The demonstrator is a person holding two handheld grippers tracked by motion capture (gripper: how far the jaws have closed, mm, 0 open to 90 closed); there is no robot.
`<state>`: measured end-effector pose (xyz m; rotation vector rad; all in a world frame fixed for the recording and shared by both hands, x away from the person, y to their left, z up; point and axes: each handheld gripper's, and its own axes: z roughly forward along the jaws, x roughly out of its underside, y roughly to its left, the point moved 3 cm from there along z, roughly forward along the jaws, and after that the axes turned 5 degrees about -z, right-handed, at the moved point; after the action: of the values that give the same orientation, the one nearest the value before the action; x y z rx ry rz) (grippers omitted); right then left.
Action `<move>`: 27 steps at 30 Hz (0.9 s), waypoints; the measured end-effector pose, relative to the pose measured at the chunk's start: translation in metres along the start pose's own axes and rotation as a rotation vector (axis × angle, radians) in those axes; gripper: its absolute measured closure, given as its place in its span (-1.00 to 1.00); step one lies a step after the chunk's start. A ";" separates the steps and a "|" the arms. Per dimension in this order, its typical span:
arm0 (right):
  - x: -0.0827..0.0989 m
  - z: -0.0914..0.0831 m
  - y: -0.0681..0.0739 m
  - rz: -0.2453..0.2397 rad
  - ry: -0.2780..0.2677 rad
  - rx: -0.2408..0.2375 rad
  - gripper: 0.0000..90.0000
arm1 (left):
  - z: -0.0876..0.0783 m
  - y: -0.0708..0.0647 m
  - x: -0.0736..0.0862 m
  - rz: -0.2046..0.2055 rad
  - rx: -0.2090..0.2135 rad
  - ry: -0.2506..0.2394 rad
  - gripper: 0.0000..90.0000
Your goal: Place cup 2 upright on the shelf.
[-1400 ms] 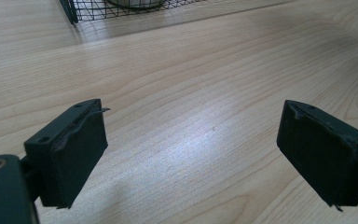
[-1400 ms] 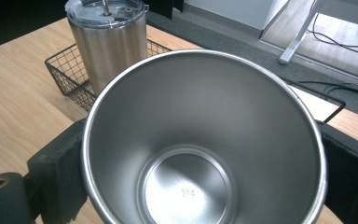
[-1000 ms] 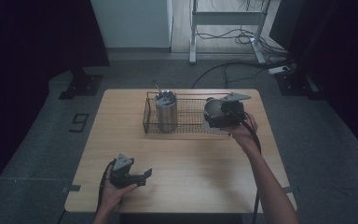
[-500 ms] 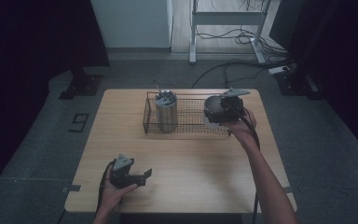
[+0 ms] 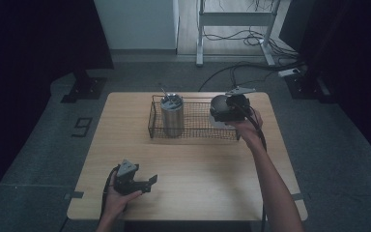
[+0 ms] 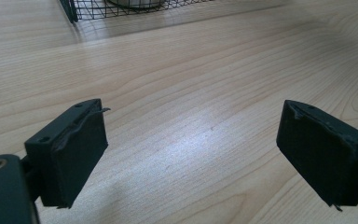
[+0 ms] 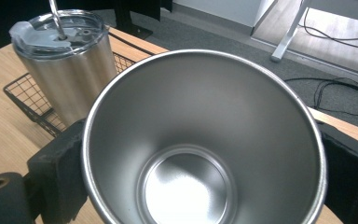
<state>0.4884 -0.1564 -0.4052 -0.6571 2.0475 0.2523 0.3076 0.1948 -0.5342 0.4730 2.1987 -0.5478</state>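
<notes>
A: At the far right end of the wire basket, item one: steel cup, open top, bare inside, no lid. Held by the right gripper; in the right gripper view its black jaws press on the cup's outer wall from both sides, so the grip is closed on the cup.

B: Position of the cup against the basket?

A: In the high view the gripper and cup sit over the basket's right end. Whether the cup's base rests on the mesh I cannot tell; the gripper body covers it.

B: Item two?

A: Lidded steel tumbler, upright inside the basket's left half, clear lid on, a thin straw or stirrer standing out of it. In the right gripper view it stands just beside the cup, apart from it.

B: Item three, the other tool.

A: Left gripper, at the near left part of the wooden table, well apart from the basket. In the left gripper view its jaws stand partly open with bare tabletop between them; nothing held. The person's left hand wraps its body, cable trailing back.

B: Basket itself?

A: Dark wire, rectangular, on the far middle of the table, long side across.
</notes>
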 end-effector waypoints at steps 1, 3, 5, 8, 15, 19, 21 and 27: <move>0.000 0.001 -0.001 0.003 0.003 0.000 -0.86 | 0.000 0.000 0.000 0.000 0.000 0.000 -0.81; -0.001 0.004 -0.003 0.009 0.004 0.003 -0.86 | 0.000 0.000 0.000 0.001 0.001 0.000 -0.81; -0.004 0.006 -0.004 0.009 0.010 0.010 -0.86 | 0.000 -0.001 0.000 0.003 0.001 0.001 -0.81; -0.006 0.008 -0.005 0.012 0.008 0.009 -0.86 | 0.001 -0.001 0.000 0.005 0.002 0.001 -0.81; -0.008 0.016 -0.006 0.007 0.011 0.006 -0.86 | 0.001 -0.002 0.000 0.007 0.006 0.005 -0.81; -0.011 0.024 -0.008 0.002 0.021 0.011 -0.86 | 0.000 -0.002 0.000 0.009 0.008 0.003 -0.81; -0.012 0.028 -0.009 0.000 0.023 0.011 -0.86 | 0.000 -0.002 0.000 0.008 0.010 0.002 -0.81; -0.014 0.038 -0.014 0.010 0.020 0.015 -0.86 | 0.002 -0.003 0.001 0.010 0.015 0.008 -0.81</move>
<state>0.5294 -0.1470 -0.4128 -0.6427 2.0709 0.2373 0.3069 0.1917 -0.5350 0.4946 2.1999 -0.5582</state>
